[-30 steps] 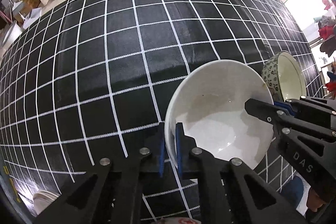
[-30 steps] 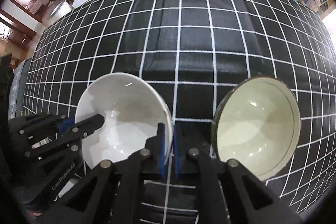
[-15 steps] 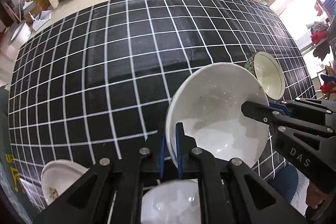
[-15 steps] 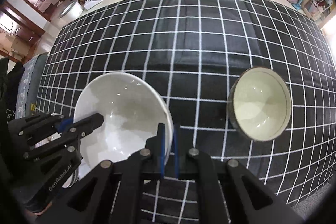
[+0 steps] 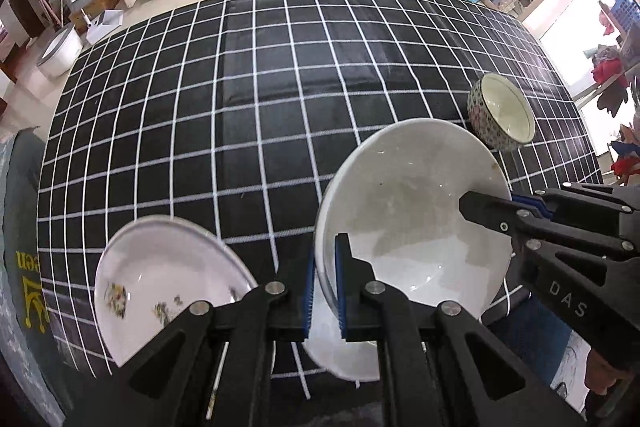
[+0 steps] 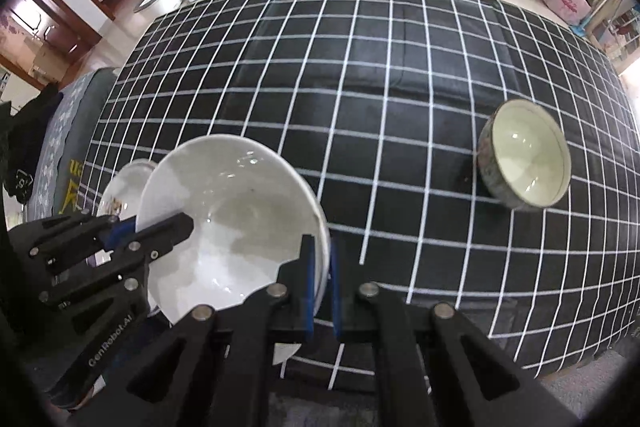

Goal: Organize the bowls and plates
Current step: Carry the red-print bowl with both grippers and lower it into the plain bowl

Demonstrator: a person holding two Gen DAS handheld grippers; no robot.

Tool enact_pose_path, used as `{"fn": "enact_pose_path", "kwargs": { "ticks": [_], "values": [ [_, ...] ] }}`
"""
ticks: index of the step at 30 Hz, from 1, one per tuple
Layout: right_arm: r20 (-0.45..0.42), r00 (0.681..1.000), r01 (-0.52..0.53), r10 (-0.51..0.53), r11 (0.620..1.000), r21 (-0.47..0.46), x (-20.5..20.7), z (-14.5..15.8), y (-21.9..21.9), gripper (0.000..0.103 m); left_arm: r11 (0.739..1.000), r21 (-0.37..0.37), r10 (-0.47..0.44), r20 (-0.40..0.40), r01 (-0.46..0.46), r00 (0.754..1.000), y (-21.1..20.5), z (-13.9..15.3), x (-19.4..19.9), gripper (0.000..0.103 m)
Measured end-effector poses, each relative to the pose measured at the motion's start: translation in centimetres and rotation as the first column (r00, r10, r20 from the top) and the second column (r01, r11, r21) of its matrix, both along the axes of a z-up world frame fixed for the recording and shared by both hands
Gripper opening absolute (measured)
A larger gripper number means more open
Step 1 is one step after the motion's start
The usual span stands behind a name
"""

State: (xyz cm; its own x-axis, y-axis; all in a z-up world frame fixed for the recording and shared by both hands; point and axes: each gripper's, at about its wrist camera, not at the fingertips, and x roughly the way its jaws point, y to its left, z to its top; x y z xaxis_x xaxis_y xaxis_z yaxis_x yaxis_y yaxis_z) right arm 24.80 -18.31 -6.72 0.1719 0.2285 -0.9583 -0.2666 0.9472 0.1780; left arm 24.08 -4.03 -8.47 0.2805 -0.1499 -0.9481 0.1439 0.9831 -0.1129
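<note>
Presently both grippers were clamped on one white bowl (image 5: 412,223), held tilted above the desk (image 5: 280,87). Left gripper (image 5: 323,287) pinched its rim at lower centre of the left view; right gripper (image 6: 320,287) pinched the opposite rim, lower centre of the right view. A patterned bowl (image 6: 524,159) stood apart at right. A decorated plate (image 5: 160,279) lay lower left; another white dish (image 5: 340,355) showed beneath the held bowl.

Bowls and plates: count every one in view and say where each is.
4. A white ceramic bowl is held up by both hand-held grippers; a flower-patterned bowl stands right; a white flower-printed plate lies left; a white dish lies beneath the held bowl. More may be hidden.
</note>
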Motion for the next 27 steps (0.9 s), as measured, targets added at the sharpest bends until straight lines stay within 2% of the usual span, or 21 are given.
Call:
{"fn": "enact_pose_path", "kwargs": {
  "ticks": [12,20,27],
  "values": [
    [-0.035,0.999,-0.039,0.037,0.997,-0.063,-3.2,-2.1,1.2,0.009,1.0,0.017,0.007,-0.038,-0.006,0.999,0.7,-2.1,-3.2,0.008],
    [-0.053,0.997,-0.065,0.06,0.993,-0.094,-3.9,-3.1,1.7,0.009,1.0,0.031,0.002,-0.064,0.0,0.998,0.2,-3.6,-3.4,0.008],
    [-0.036,0.996,-0.082,0.078,0.99,-0.114,-3.8,-2.9,2.3,0.009,0.999,0.039,-0.001,-0.069,0.004,0.998,0.0,-4.2,-3.0,0.008]
  ]
}}
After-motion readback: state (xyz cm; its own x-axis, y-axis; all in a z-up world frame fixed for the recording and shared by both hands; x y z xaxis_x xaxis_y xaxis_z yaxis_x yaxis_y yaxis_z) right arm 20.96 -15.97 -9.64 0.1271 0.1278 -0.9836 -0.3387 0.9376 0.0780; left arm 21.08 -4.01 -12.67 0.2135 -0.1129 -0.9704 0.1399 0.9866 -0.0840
